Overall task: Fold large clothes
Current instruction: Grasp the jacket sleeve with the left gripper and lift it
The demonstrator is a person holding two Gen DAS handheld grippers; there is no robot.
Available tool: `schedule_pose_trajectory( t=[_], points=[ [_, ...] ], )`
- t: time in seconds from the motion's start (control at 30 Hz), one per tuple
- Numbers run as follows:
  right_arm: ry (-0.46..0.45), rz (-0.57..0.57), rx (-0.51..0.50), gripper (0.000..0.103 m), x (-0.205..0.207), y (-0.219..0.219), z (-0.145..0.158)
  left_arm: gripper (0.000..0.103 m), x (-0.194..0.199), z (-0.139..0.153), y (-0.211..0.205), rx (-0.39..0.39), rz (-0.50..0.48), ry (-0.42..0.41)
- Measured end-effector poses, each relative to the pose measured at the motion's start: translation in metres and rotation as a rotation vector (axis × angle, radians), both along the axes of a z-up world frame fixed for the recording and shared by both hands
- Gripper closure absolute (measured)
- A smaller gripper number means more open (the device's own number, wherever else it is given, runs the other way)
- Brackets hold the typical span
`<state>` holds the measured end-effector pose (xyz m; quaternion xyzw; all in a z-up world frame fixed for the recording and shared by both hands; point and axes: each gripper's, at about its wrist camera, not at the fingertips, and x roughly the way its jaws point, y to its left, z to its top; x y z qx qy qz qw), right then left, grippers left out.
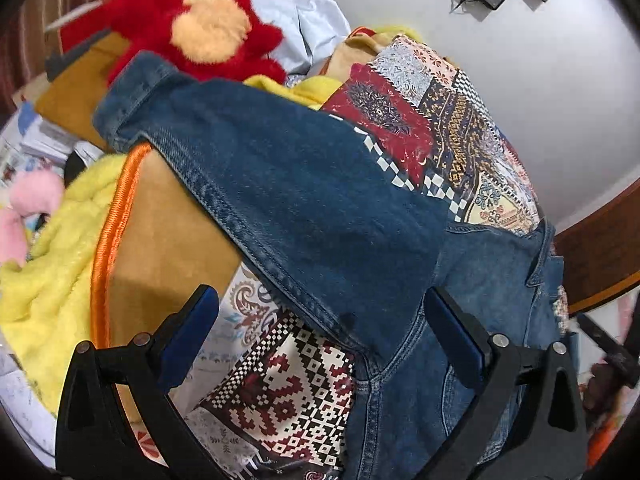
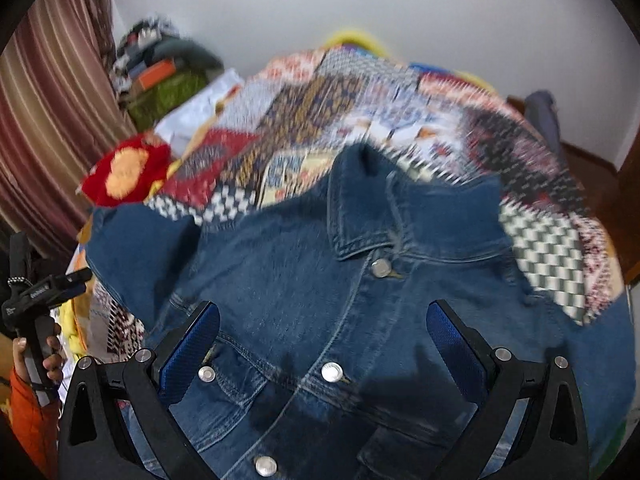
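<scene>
Patchwork bedspread (image 2: 360, 96) covers the bed where the denim jacket (image 2: 304, 280) lies front up, buttoned, 1 sleeve (image 1: 280, 184) out sideways; with both left gripper (image 1: 320, 344) and right gripper (image 2: 322, 344) fingers spread and empty, I'd pinch that heavy, stiff-seamed cloth at cuff and shoulder.

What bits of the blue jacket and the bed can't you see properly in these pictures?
- Denim jacket hem: cut off by the bottom edge, right wrist view.
- Its other sleeve: in the left wrist view only one sleeve shows; the body runs off the frame's bottom.
- Patchwork quilt patterns: smeared by motion blur, right wrist view.
- Bed surface beneath: covered by quilt and jacket.
- Red plush toy: its lower part sits behind the sleeve, left wrist view.
</scene>
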<state>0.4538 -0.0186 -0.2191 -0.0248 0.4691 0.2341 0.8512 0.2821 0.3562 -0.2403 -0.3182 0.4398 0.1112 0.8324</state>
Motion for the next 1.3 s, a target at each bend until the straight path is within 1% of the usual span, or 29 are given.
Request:
schedule_pose_trajectory(
  t=[0.07,0.13,0.17,0.2,0.23,0.27,0.33,0.37,0.43,0.47,0.5,0.53,0.57,0.63,0.67,0.7,0.8,0.83,0.87,0.93,0.97,1.03,1.1,1.17,1.23,1.3],
  points=[
    [0.025,0.018,-0.015,0.000,0.009,0.011,-0.011,0.000,-0.001,-0.005,0.011,-0.077,0.007,-0.034],
    [0.054,0.044,-0.022,0.000,0.018,0.023,-0.023,0.003,0.000,-0.007,0.022,-0.135,0.023,-0.070],
    [0.067,0.056,-0.022,0.000,0.022,0.028,-0.028,0.006,0.000,-0.007,0.027,-0.156,0.030,-0.091],
    [0.085,0.068,-0.022,0.000,0.026,0.034,-0.034,0.015,0.000,-0.006,0.034,-0.171,0.042,-0.116],
    [0.098,0.073,-0.027,0.000,0.028,0.039,-0.038,0.021,0.001,-0.006,0.039,-0.184,0.049,-0.134],
    [0.107,0.077,-0.034,0.000,0.031,0.043,-0.042,0.024,0.004,-0.005,0.045,-0.190,0.055,-0.149],
    [0.124,0.083,-0.034,0.000,0.035,0.051,-0.049,0.040,0.010,-0.005,0.054,-0.177,0.078,-0.149],
    [0.135,0.087,-0.028,0.000,0.037,0.053,-0.052,0.042,0.014,-0.006,0.059,-0.170,0.087,-0.142],
    [0.165,0.101,-0.010,0.000,0.039,0.059,-0.057,0.053,0.021,-0.009,0.067,-0.164,0.112,-0.125],
    [0.175,0.106,-0.007,0.000,0.040,0.061,-0.059,0.056,0.025,-0.011,0.070,-0.161,0.127,-0.118],
    [0.188,0.113,-0.008,0.000,0.040,0.064,-0.063,0.064,0.029,-0.012,0.072,-0.148,0.138,-0.107],
    [0.199,0.120,-0.013,0.000,0.039,0.067,-0.066,0.072,0.030,-0.011,0.071,-0.126,0.147,-0.095],
    [0.211,0.128,-0.020,0.000,0.038,0.069,-0.069,0.075,0.033,-0.008,0.069,-0.085,0.149,-0.084],
    [0.230,0.140,-0.038,0.001,0.036,0.072,-0.074,0.087,0.036,0.000,0.062,0.001,0.146,-0.071],
    [0.236,0.143,-0.044,0.001,0.034,0.073,-0.076,0.090,0.038,0.006,0.056,0.053,0.139,-0.061],
    [0.244,0.146,-0.050,0.001,0.033,0.073,-0.078,0.093,0.041,0.011,0.052,0.075,0.131,-0.062],
    [0.250,0.148,-0.062,0.001,0.029,0.069,-0.075,0.098,0.043,0.038,0.038,0.064,0.081,-0.145],
    [0.242,0.144,-0.063,0.001,0.027,0.066,-0.071,0.098,0.045,0.049,0.030,0.081,0.057,-0.168],
    [0.233,0.140,-0.062,0.001,0.025,0.062,-0.067,0.098,0.048,0.065,0.017,0.117,0.024,-0.195],
    [0.208,0.134,-0.058,0.001,0.022,0.054,-0.056,0.098,0.054,0.086,-0.004,0.177,-0.021,-0.220],
    [0.193,0.131,-0.056,0.001,0.021,0.049,-0.049,0.098,0.058,0.094,-0.015,0.195,-0.047,-0.230],
    [0.159,0.122,-0.048,0.001,0.016,0.038,-0.035,0.098,0.065,0.106,-0.040,0.203,-0.116,-0.256],
    [0.126,0.114,-0.044,0.001,0.009,0.026,-0.021,0.098,0.071,0.112,-0.069,0.235,-0.180,-0.268],
    [0.105,0.106,-0.044,0.001,0.003,0.016,-0.011,0.098,0.079,0.110,-0.097,0.256,-0.238,-0.260],
    [0.089,0.098,-0.044,0.001,-0.003,0.005,-0.003,0.098,0.087,0.099,-0.123,0.241,-0.297,-0.233],
    [0.091,0.082,-0.036,0.001,-0.010,-0.008,0.000,0.098,0.093,0.085,-0.146,0.198,-0.349,-0.202]
  ],
)
